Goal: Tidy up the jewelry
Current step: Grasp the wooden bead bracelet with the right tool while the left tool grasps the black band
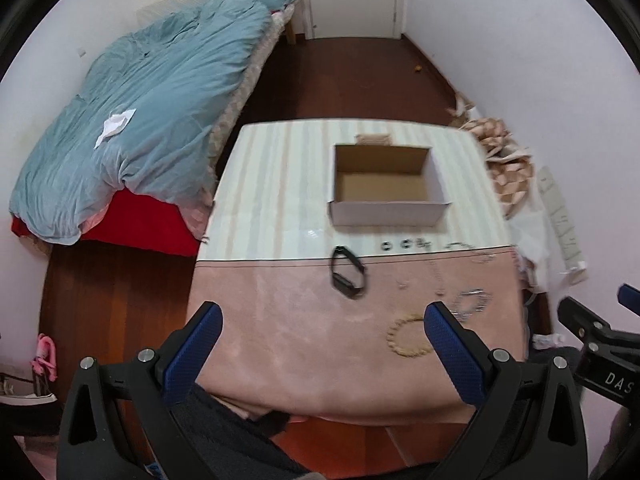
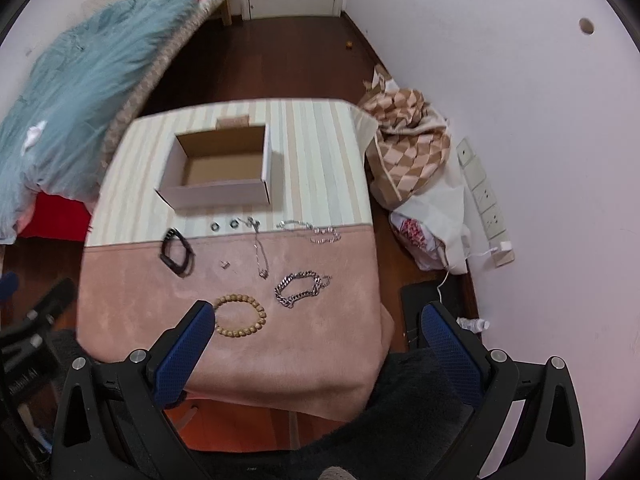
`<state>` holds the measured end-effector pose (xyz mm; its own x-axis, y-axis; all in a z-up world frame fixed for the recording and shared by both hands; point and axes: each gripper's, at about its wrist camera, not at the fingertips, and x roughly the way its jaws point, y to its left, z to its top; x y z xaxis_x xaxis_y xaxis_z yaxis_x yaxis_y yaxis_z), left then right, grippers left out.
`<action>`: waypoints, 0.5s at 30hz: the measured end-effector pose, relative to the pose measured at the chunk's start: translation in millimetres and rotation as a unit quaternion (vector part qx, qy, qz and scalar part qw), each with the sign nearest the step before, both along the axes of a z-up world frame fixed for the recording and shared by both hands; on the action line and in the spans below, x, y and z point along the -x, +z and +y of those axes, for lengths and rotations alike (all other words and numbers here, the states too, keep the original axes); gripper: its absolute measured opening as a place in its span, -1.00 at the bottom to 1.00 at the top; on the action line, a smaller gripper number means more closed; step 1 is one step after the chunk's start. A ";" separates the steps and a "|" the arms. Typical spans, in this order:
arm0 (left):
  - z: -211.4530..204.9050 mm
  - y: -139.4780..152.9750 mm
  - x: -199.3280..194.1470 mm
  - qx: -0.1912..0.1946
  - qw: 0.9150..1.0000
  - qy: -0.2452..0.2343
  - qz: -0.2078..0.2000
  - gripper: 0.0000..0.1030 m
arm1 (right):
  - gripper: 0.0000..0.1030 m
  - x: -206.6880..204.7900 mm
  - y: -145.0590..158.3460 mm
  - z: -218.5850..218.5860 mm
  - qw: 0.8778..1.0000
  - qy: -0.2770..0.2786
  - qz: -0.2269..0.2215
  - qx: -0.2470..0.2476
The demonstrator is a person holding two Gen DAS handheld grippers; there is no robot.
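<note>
While you hold both grippers above the near edge of a small table (image 2: pixel 120 312), each has its jaws spread wide with nothing between the blue pads. Your left gripper (image 1: pixel 320 344) hangs over the pink cloth that covers the table's near half; your right gripper (image 2: pixel 316 340) sits further right, its right finger out past the table's edge over dark floor.

An open cardboard box (image 2: pixel 218 168) stands on the striped far half of the table, empty inside. Just in front of it, near the seam between stripes and pink, lie two small dark rings (image 2: pixel 224 225) side by side. A black smart band (image 2: pixel 176 254) lies to their left, on the pink cloth.

Your right view shows the jewelry clearly: a wooden bead bracelet (image 2: pixel 240 315) just beside your left finger pad, a chunky silver chain bracelet (image 2: pixel 300 284) to its right, a thin necklace (image 2: pixel 260 252) running back toward the rings, a tiny silver piece (image 2: pixel 225 265), and a finer silver chain (image 2: pixel 316 232) at the seam. Your left view blurs these and half hides the bead bracelet behind a pad, but it shows the bed with its blue duvet (image 1: pixel 152 128) fully. Only the right view shows the checked cloth (image 2: pixel 408 136) and the wall sockets (image 2: pixel 480 188) plainly.
</note>
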<state>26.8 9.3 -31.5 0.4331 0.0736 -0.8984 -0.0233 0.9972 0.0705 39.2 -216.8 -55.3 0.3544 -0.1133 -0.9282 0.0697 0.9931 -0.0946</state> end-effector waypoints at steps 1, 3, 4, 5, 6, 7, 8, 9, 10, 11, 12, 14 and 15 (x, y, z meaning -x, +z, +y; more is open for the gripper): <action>2.7 -11.4 -5.6 -0.005 1.000 0.004 0.009 1.00 | 1.00 -5.4 -16.6 0.8 1.000 -0.003 0.011 0.001; 7.1 -31.6 -13.8 -0.016 1.000 0.010 0.023 0.99 | 0.97 -15.0 -50.8 2.3 0.999 -0.008 0.034 -0.006; 9.5 -43.6 -18.9 -0.023 0.999 0.013 0.030 0.99 | 0.91 -18.8 -65.5 3.1 0.999 -0.012 0.045 -0.010; 11.5 -54.8 -23.3 -0.029 0.999 0.016 0.040 0.99 | 0.85 -21.7 -79.6 3.7 0.998 -0.015 0.056 -0.018; 13.0 -64.4 -26.5 -0.032 0.998 0.018 0.050 0.99 | 0.74 -25.7 -99.5 5.8 0.997 -0.018 0.072 -0.029; 15.1 -74.1 -30.0 -0.035 0.997 0.022 0.058 0.99 | 0.65 -28.2 -113.5 8.2 0.996 -0.021 0.085 -0.033; 17.1 -83.1 -33.1 -0.038 0.997 0.026 0.066 0.99 | 0.60 -29.1 -126.0 10.6 0.995 -0.021 0.093 -0.039; 19.0 -90.7 -35.2 -0.039 0.996 0.029 0.074 0.99 | 0.52 -31.3 -141.8 14.4 0.993 -0.021 0.102 -0.048; 21.3 -98.8 -37.8 -0.041 0.995 0.033 0.081 0.99 | 0.47 -32.8 -151.9 17.5 0.992 -0.021 0.110 -0.050; 21.5 -104.8 -38.7 -0.042 0.995 0.036 0.086 0.99 | 0.41 -33.1 -160.2 20.6 0.992 -0.021 0.117 -0.053; 23.1 -110.9 -40.7 -0.043 0.994 0.038 0.092 0.99 | 0.33 -34.7 -172.0 26.5 0.990 -0.018 0.126 -0.060; 26.3 -121.8 -44.3 -0.043 0.993 0.042 0.104 0.99 | 0.19 -36.0 -187.1 31.8 0.988 -0.019 0.138 -0.064; 27.5 -126.8 -45.6 -0.044 0.992 0.043 0.109 0.99 | 0.09 -36.2 -191.2 33.6 0.987 -0.020 0.142 -0.068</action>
